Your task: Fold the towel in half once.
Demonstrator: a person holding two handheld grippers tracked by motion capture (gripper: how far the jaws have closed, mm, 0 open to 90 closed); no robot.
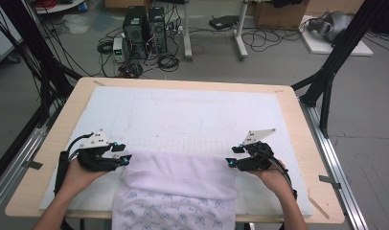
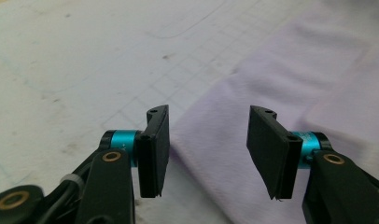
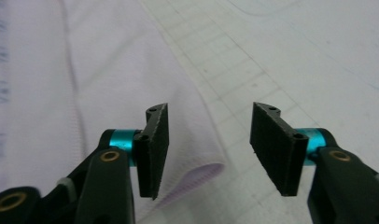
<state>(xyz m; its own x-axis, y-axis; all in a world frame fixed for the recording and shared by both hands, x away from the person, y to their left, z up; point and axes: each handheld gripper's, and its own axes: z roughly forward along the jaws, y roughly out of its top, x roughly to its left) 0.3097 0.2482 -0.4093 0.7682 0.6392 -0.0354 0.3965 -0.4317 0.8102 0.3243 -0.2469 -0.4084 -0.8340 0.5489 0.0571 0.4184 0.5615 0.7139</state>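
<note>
A pale lilac cloth (image 1: 180, 179) lies folded at the table's front middle, its patterned lower part hanging over the front edge. My left gripper (image 1: 121, 154) sits at the cloth's left end, jaws open and empty. In the left gripper view the cloth (image 2: 281, 79) lies flat beyond my left gripper (image 2: 208, 151), with nothing between the pads. My right gripper (image 1: 233, 155) sits at the cloth's right end, jaws open. In the right gripper view the cloth's folded corner (image 3: 197, 172) lies below my right gripper (image 3: 211, 151), untouched.
A white gridded mat (image 1: 192, 115) covers the wooden table (image 1: 298, 124). Black frame posts (image 1: 336, 52) stand at both sides. Computers and cables (image 1: 144, 33) sit on the floor behind the table.
</note>
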